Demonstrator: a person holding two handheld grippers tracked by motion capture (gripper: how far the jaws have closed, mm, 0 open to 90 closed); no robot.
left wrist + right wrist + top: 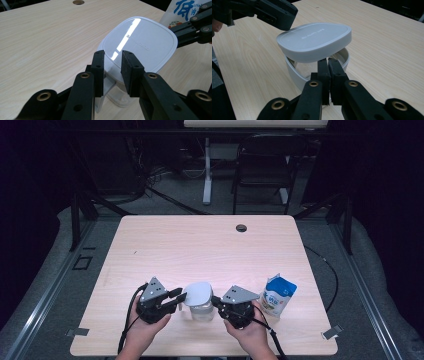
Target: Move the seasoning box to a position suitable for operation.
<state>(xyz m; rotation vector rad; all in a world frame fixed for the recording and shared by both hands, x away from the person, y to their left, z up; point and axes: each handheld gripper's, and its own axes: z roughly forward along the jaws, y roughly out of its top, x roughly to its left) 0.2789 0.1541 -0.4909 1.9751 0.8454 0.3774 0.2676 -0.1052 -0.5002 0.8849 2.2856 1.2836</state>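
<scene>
A clear container (201,311) with a white rim (293,72) stands near the table's front edge. Its white lid (200,292) rests tilted on top, raised on one side. My left gripper (113,56) is open at the lid's (140,42) left edge; its pads stand apart with the edge in the gap, not pressing. My right gripper (328,61) comes from the right and is shut on the container's near wall just under the lid (312,41). The left gripper's fingertip (279,12) hovers over the lid's far side in the right gripper view.
A blue and white snack bag (278,295) stands right of my right hand, also behind the right gripper's fingers (197,22) in the left gripper view. A cable hole (241,227) sits at the table's far edge. A chair (265,165) stands beyond the table.
</scene>
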